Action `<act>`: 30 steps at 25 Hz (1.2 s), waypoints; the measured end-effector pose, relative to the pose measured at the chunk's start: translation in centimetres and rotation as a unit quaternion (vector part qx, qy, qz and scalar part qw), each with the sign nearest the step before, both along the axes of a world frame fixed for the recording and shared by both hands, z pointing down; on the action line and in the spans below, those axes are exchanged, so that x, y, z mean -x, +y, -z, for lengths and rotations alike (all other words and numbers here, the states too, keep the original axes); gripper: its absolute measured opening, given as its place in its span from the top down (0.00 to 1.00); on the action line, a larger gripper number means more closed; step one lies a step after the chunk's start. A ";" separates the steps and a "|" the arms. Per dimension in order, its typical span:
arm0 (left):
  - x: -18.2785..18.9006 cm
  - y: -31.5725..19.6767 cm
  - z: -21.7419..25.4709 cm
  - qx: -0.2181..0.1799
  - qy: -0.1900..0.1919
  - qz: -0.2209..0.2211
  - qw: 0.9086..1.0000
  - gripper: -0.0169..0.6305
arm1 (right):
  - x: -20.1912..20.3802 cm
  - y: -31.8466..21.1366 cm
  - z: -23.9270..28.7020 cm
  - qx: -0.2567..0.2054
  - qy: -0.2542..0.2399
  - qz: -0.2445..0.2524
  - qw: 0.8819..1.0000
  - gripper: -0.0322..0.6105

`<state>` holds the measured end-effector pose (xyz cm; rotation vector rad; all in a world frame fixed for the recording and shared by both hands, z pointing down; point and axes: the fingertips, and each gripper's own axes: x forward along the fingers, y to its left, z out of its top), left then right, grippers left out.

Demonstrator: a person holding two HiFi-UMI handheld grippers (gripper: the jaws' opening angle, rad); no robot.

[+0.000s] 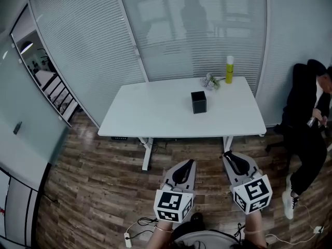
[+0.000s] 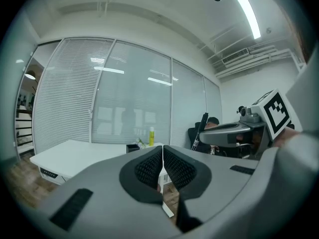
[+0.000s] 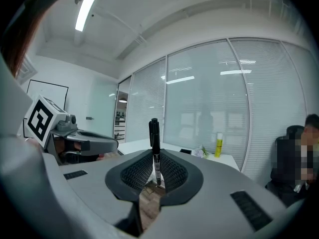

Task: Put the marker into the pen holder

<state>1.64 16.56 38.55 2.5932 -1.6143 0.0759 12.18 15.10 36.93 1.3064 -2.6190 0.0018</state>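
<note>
The black square pen holder (image 1: 198, 102) stands near the middle of the white table (image 1: 150, 113), well ahead of both grippers. In the right gripper view a black marker (image 3: 154, 143) stands upright, its lower end pinched in my right gripper (image 3: 155, 171), which is shut on it. The pen holder (image 3: 185, 151) shows small beyond the jaws. My left gripper (image 2: 162, 166) has its pads pressed together with nothing between them. In the head view both grippers, left (image 1: 187, 164) and right (image 1: 229, 155), hover over the wooden floor in front of the table.
A yellow bottle (image 1: 229, 69) and a crumpled pale object (image 1: 209, 81) sit at the table's far right edge. A person in black (image 1: 306, 128) sits on a chair to the table's right. Glass walls with blinds stand behind it. Cables (image 1: 136, 227) lie on the floor.
</note>
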 end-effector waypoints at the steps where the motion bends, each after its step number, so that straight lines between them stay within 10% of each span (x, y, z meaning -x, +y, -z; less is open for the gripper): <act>1: 0.2 -0.4 0.1 -0.001 0.001 -0.003 1.000 0.94 | 0.3 -0.5 0.1 -0.001 0.001 -0.001 1.000 0.84; 30: 3.7 -10.8 -1.0 0.009 0.023 -0.047 0.999 0.94 | 3.9 -10.6 0.3 -0.003 -0.007 -0.056 0.998 0.84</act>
